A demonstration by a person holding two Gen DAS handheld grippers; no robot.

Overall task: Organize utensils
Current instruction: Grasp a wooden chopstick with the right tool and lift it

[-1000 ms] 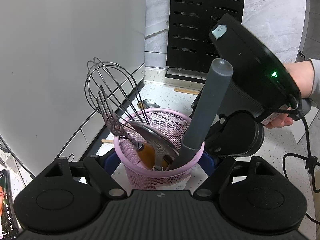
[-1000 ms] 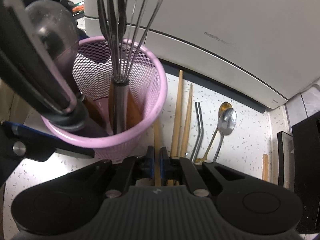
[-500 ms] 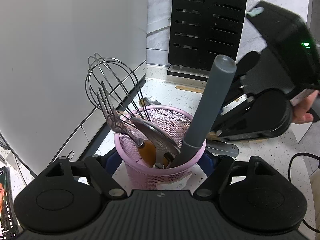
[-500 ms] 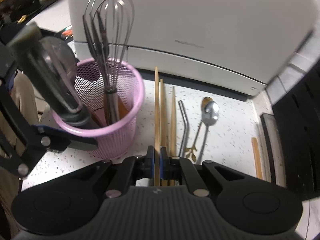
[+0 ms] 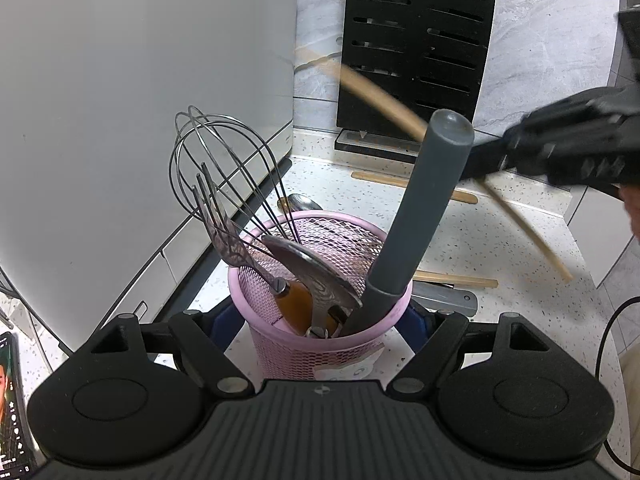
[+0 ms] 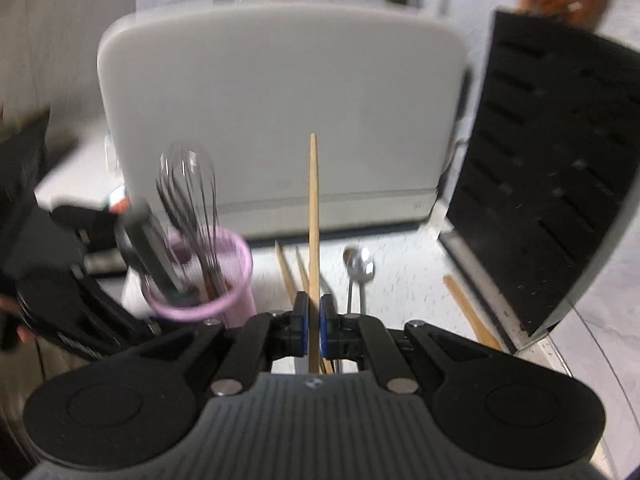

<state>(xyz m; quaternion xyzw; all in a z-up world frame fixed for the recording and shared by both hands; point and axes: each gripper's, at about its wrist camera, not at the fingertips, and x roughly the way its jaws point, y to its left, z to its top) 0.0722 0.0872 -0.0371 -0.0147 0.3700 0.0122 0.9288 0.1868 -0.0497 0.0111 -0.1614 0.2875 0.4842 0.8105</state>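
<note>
I steady the pink mesh holder (image 5: pixel 320 320) in my left gripper (image 5: pixel 320 316), jaws clamping its sides; right gripper (image 6: pixel 314 330) pinches one wooden chopstick (image 6: pixel 313 216), which I next tip into the holder.

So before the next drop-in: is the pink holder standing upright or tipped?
Upright. The pink holder stands on its base on the counter between the left gripper's jaws, rim level.
</note>
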